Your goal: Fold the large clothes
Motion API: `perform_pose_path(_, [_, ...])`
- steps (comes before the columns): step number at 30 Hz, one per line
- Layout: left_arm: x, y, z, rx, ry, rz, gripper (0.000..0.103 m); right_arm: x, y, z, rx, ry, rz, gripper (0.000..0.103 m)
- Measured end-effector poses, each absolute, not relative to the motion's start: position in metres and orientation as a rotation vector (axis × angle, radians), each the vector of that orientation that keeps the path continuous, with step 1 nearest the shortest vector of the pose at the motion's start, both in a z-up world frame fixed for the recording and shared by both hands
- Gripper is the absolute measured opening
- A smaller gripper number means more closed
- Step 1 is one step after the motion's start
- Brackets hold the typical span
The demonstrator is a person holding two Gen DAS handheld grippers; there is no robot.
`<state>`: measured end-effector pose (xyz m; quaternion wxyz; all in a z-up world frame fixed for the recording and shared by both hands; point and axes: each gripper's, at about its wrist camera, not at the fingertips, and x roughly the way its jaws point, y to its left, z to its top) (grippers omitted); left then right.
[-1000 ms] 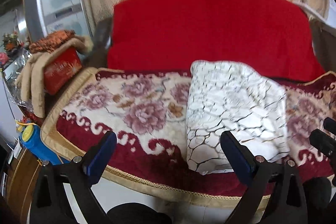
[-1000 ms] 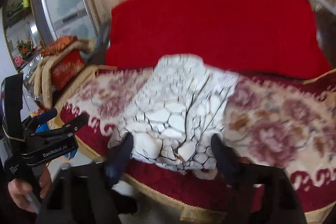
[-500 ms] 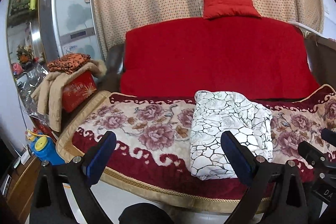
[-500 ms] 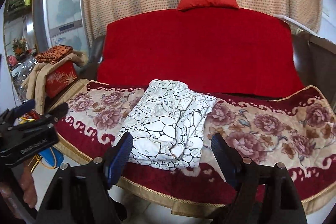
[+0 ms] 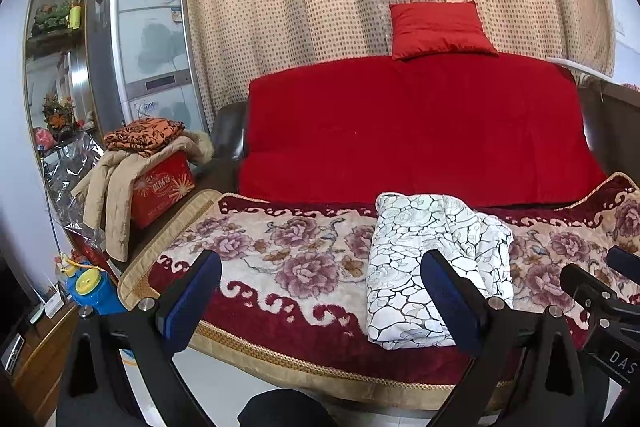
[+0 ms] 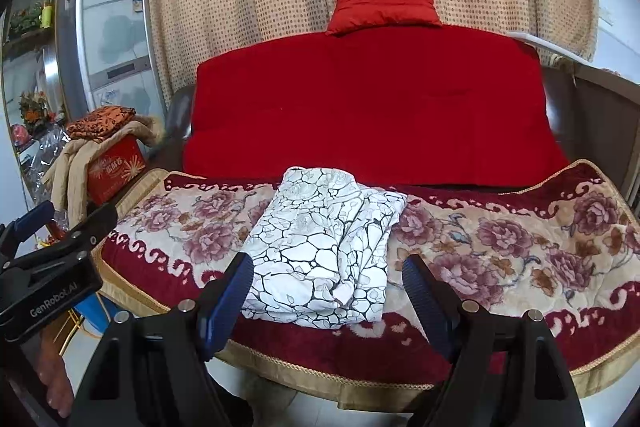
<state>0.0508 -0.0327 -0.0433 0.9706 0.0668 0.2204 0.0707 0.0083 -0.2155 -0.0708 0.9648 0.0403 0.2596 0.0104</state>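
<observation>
A white garment with a black crackle pattern [image 5: 436,263] lies folded into a compact rectangle on the floral blanket [image 5: 288,251] over the sofa seat; it also shows in the right wrist view [image 6: 324,247]. My left gripper [image 5: 320,291] is open and empty, held back from the sofa's front edge, left of the garment. My right gripper [image 6: 328,291] is open and empty, held in front of the garment and apart from it. The left gripper's body shows at the left of the right wrist view [image 6: 52,267].
A red sofa back [image 5: 416,127] with a small red cushion [image 5: 440,29] stands behind. A red box [image 5: 162,187] with a beige coat and an orange cloth sits at the left armrest. A blue-yellow bottle [image 5: 94,291] stands on the floor at left. A cabinet [image 5: 148,47] and curtain are behind.
Both grippers have pulled back from the sofa and risen, so the folded garment looks smaller and farther. The garment lies still. Both grippers stay open.
</observation>
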Motion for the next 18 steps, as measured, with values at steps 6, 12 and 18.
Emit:
perform_pose_path(6, [0.042, -0.029, -0.034, 0.124, 0.419, 0.149, 0.100, 0.003, -0.210, -0.064, 0.082, 0.512, 0.024, 0.080])
perform_pose_path(12, [0.036, -0.026, -0.028, 0.110, 0.409, 0.143, 0.100, -0.002, -0.208, -0.058, 0.083, 0.497, 0.037, 0.080])
perform_pose_path(18, [0.031, -0.027, -0.025, 0.113, 0.400, 0.143, 0.100, -0.006, -0.204, -0.055, 0.082, 0.492, 0.033, 0.080])
